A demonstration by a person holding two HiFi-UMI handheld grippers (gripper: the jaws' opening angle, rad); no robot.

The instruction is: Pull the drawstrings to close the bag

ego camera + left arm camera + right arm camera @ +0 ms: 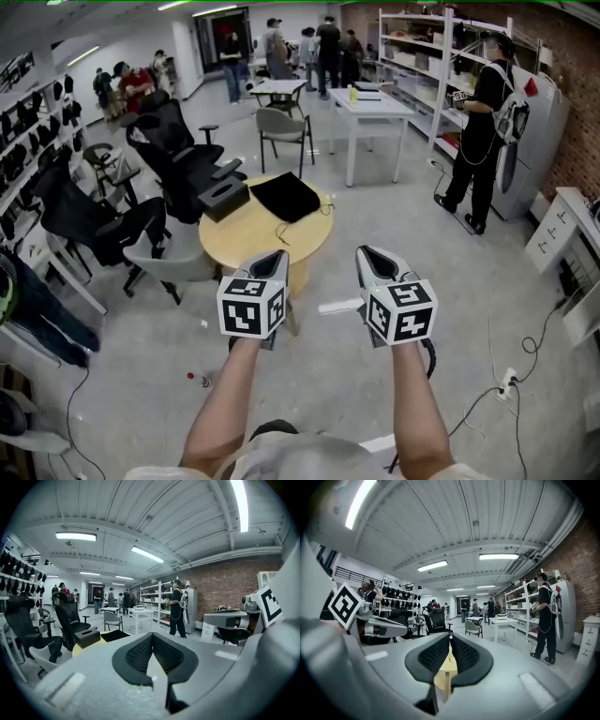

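Note:
A flat black drawstring bag (284, 196) lies on the far right part of a round yellow table (246, 239), and a thin cord (281, 230) trails from it toward me. Both grippers hover short of the table's near edge, well apart from the bag. The left gripper (278, 255) is shut with nothing between its pads. To its right, the right gripper (367, 253) is also shut and empty. In the left gripper view the bag (115, 635) shows beyond the shut left gripper (153, 639). The right gripper view has the right gripper (450, 641) pointing over the table (445, 670).
A black tissue box (223, 199) sits on the table left of the bag. Black office chairs (178, 159) stand to the left and a grey chair (284, 129) behind. A white table (371, 111), shelving and several people fill the back; one person (478, 131) stands at the right.

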